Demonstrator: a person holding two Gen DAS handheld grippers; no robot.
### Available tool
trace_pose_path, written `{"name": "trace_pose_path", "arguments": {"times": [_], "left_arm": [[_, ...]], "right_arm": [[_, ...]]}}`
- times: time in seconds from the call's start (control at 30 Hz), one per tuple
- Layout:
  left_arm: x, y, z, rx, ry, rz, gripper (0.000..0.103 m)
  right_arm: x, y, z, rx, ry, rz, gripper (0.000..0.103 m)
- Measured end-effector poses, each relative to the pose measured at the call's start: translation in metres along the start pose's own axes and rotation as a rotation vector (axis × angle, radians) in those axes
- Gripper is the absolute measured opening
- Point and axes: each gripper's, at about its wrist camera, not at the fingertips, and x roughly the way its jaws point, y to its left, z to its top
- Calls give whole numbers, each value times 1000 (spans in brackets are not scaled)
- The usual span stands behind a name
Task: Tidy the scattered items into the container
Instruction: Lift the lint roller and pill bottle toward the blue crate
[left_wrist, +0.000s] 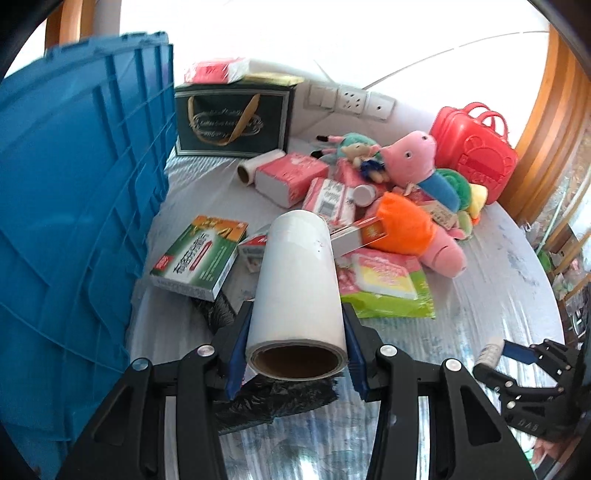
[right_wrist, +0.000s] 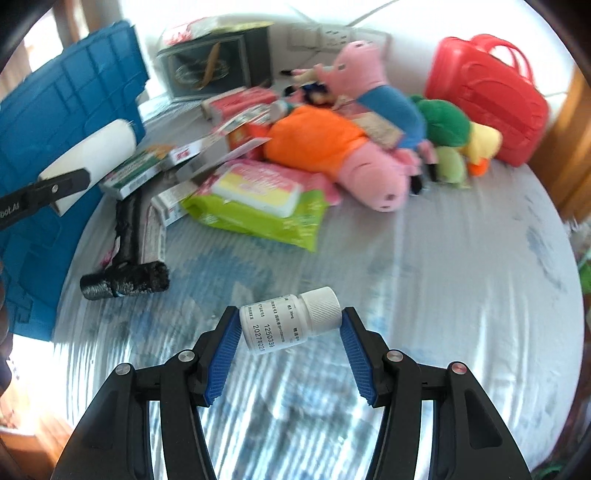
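My left gripper (left_wrist: 295, 332) is shut on a white roll (left_wrist: 299, 280) with a cardboard core and holds it above the table, right of the blue crate (left_wrist: 74, 221). The roll also shows in the right wrist view (right_wrist: 92, 162) against the crate (right_wrist: 55, 122). My right gripper (right_wrist: 290, 325) is shut on a small white pill bottle (right_wrist: 288, 317), held sideways above the table. The right gripper also shows in the left wrist view (left_wrist: 495, 354). Scattered boxes, packs and plush toys lie in a pile beyond.
A green box (left_wrist: 199, 254), green wipes pack (left_wrist: 388, 288), black bag rolls (right_wrist: 125, 280), pink pig plush (left_wrist: 410, 155), orange-and-pink plush (right_wrist: 332, 151), red toy case (left_wrist: 476, 147), dark gift bag (left_wrist: 232, 118). Round table (right_wrist: 443, 277) edge at right.
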Motion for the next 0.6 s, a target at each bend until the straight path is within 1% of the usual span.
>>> {"name": "trace_pose_path", "arguments": {"times": [0.1, 0.23, 0.4, 0.6], "left_arm": [[-14, -11, 3, 16, 7, -27, 44], [-42, -27, 8, 52, -12, -43, 44], [-76, -43, 20, 83, -31, -41, 44], [-125, -55, 36, 102, -83, -42, 44]], "right_arm": [[-21, -12, 0, 35, -21, -15, 54], [-60, -29, 2, 73, -70, -34, 54], [-109, -46, 6, 125, -127, -46, 54], [-169, -55, 5, 164, -199, -47, 54]]}}
